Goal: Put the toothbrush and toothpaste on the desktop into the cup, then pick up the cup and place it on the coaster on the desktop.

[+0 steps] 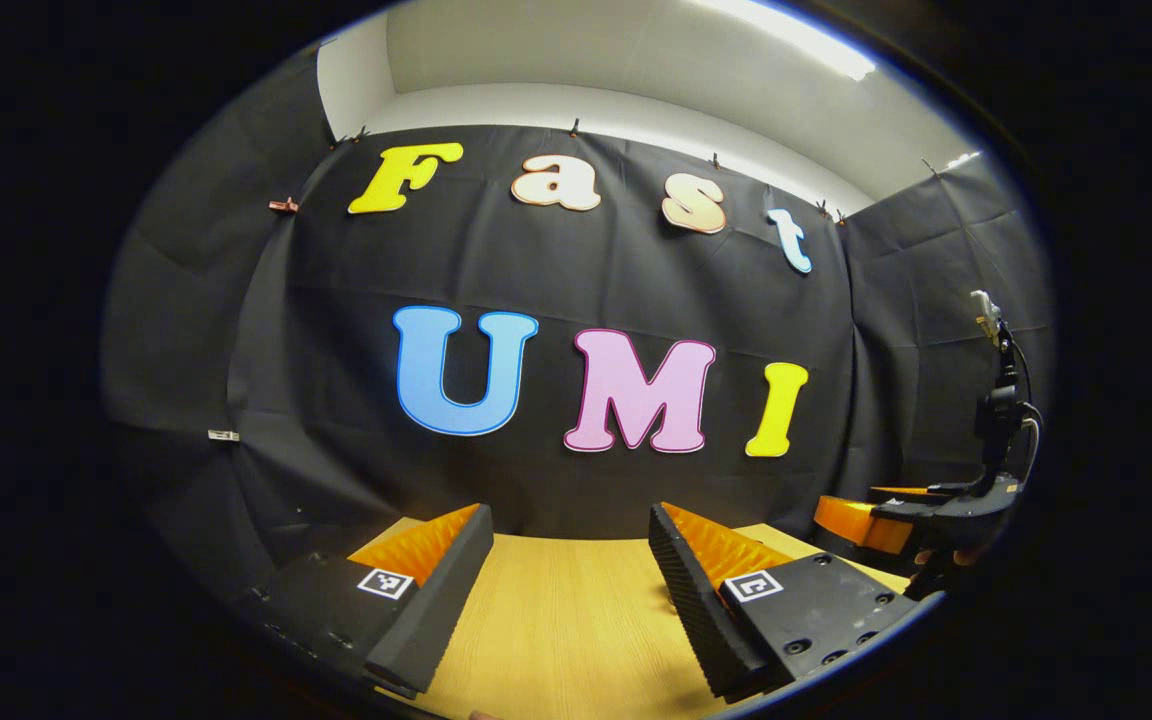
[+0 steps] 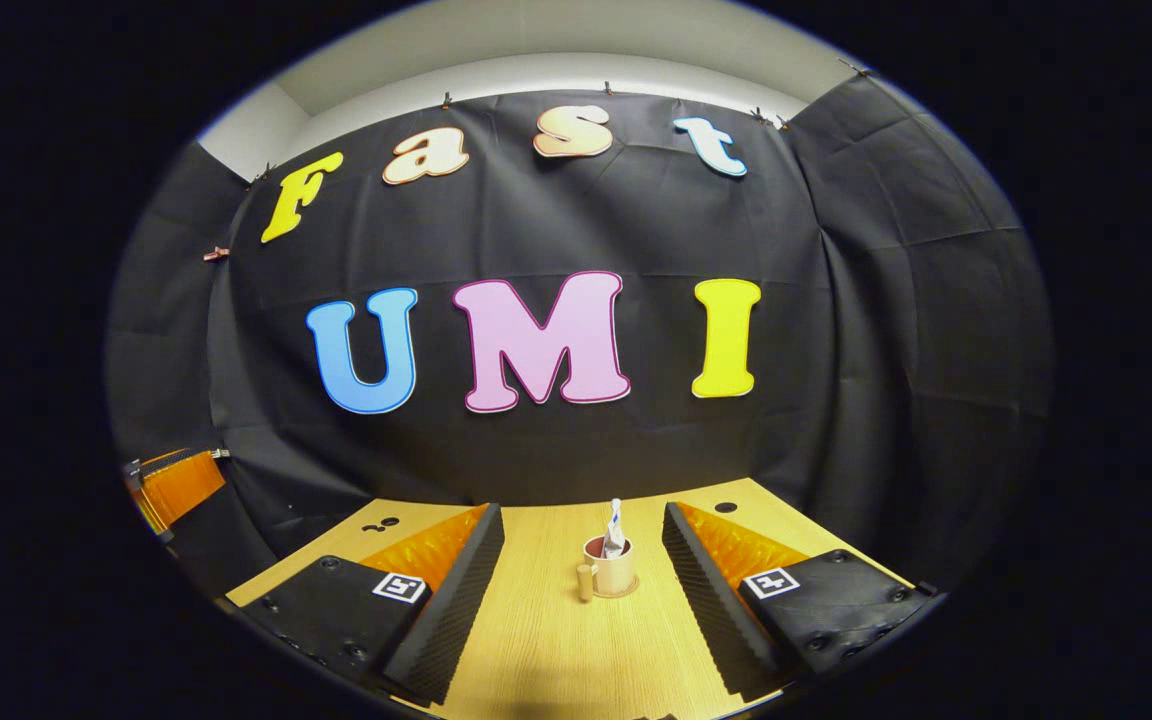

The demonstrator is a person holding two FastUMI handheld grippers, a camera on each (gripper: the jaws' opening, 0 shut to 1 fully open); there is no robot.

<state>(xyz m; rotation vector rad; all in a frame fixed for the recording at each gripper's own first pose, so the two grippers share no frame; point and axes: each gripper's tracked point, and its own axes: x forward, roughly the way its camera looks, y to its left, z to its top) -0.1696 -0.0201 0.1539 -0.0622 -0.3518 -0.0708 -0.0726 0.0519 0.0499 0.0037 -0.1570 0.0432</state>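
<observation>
Far between the spread, empty fingers of right gripper (image 2: 583, 560): cup (image 2: 612, 570) holding toothpaste (image 2: 615, 535). Left gripper (image 1: 566, 580) likewise agape, empty. Approach level, clamp cup low.

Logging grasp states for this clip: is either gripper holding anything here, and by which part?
Nothing is held. The left gripper and right gripper are both open over the desktop; the cup stands apart, ahead of the right one.

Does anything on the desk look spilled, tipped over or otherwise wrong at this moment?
Nothing stands out. The cup stands upright on the desk with the toothpaste poking out of it, and no spill is visible. Both grippers are open and apart from it.
</observation>
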